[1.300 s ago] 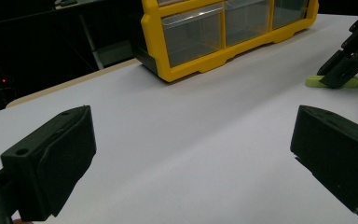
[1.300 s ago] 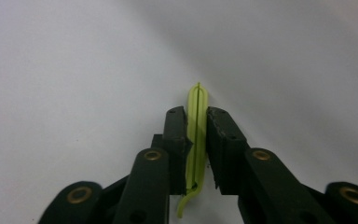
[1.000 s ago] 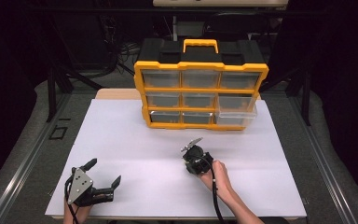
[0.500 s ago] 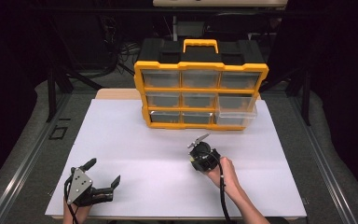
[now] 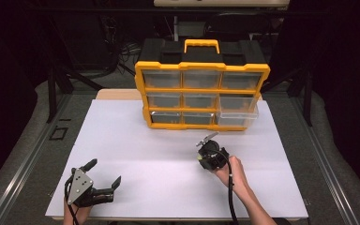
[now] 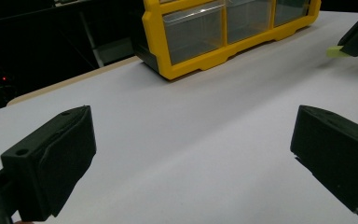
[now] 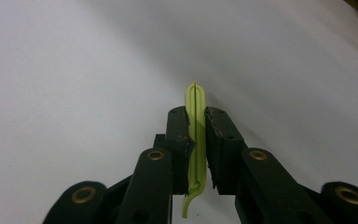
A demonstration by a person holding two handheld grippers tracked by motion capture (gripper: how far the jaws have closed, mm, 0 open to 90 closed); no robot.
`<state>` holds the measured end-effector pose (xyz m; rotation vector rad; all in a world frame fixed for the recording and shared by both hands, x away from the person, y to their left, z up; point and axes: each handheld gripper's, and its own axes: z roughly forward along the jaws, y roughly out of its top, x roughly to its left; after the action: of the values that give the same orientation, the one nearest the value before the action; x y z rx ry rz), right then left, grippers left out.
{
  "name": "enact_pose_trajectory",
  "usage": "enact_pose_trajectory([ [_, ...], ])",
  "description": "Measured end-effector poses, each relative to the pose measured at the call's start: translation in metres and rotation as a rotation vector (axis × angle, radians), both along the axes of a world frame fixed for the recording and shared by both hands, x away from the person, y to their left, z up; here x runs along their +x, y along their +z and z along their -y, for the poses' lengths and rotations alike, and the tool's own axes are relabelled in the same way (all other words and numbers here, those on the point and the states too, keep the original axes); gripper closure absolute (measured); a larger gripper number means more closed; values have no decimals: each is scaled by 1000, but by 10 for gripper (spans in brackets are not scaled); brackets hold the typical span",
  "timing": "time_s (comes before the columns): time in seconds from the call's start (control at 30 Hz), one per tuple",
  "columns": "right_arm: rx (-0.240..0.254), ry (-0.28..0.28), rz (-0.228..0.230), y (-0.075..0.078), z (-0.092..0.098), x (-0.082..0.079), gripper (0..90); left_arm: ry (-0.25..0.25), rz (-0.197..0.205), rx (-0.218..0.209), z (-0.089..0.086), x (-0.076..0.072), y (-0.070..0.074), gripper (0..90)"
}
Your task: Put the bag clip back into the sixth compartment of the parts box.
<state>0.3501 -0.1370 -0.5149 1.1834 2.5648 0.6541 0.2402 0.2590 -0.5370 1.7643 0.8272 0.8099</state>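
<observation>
One green strip (image 7: 195,135) clamped edge-on in my right gripper (image 5: 207,140), above the worktop (image 5: 168,154) near the organizer (image 5: 201,91). Left gripper (image 5: 104,174) released, idle. Probably carrying; next needs a drawer (image 5: 236,112).

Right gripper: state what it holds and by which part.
The right gripper is shut on a thin, flat, light-green plastic piece, clamped across its middle; one end juts beyond the jaws. The left gripper is open and holds nothing.

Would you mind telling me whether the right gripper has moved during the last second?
Yes: the right gripper has moved forward and rightward, nearer the yellow drawer cabinet.
</observation>
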Motion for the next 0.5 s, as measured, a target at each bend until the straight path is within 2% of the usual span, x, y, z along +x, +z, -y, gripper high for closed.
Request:
enact_pose_trajectory([
  [0.1, -8, -9, 4, 2, 4, 0, 799, -1, -1, 0, 0, 0, 0, 0],
  [0.13, 8, -3, 0, 2, 6, 1, 799, -1, -1, 0, 0, 0, 0, 0],
  [0.23, 8, -10, -2, 3, 12, 1, 799, 2, -2, -3, 0, -1, 0, 0],
  [0.27, -10, -14, 4, 4, 14, 1, 799, 2, -1, -4, 0, -1, 0, 0],
  [0.3, 27, -5, -12, 4, 16, 1, 799, 3, -1, -4, 0, -1, 0, 0],
  [0.33, -33, -30, 5, 6, 17, 0, 799, 3, -1, -5, 0, -1, 0, 0],
  [0.4, 6, -22, -7, 5, 21, 1, 799, 4, -2, -3, 0, -1, 0, 0],
  [0.47, 8, -21, -9, 5, 24, 2, 799, 3, -2, -4, 0, -1, 0, 0],
  [0.5, -14, -29, -24, 7, 26, 1, 799, 3, -2, -3, 0, -1, 0, 0],
])
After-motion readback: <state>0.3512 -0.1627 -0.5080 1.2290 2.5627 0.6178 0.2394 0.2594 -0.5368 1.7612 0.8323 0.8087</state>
